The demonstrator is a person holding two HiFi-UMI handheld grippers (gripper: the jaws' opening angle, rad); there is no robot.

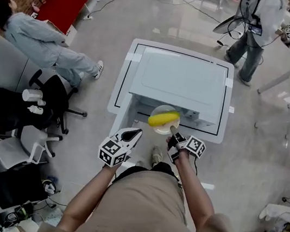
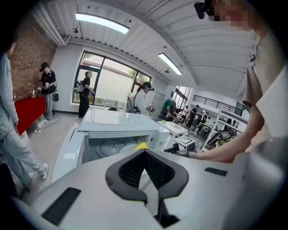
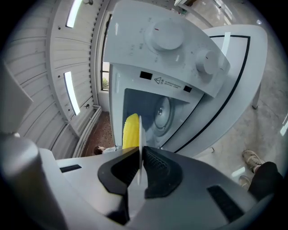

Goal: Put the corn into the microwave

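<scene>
So the microwave [image 1: 181, 80] sat mid-bench [image 1: 121, 89], door [image 1: 122, 117] swung out along the left edge. The corn [image 1: 163, 119] lay on a plate [image 1: 160, 109] at the opening, by the front edge. The right gripper [image 1: 173, 135] was at the plate's near rim, the left gripper [image 1: 133, 134] just left of it.

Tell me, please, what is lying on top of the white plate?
One yellow corn cob lies on the plate, whose rim the right gripper pinches. The plate surface beneath the cob is hidden.

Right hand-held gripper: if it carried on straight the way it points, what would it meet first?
Most likely the inside of the open microwave, with the plate and corn it grips going in first; depth is unclear.
</scene>
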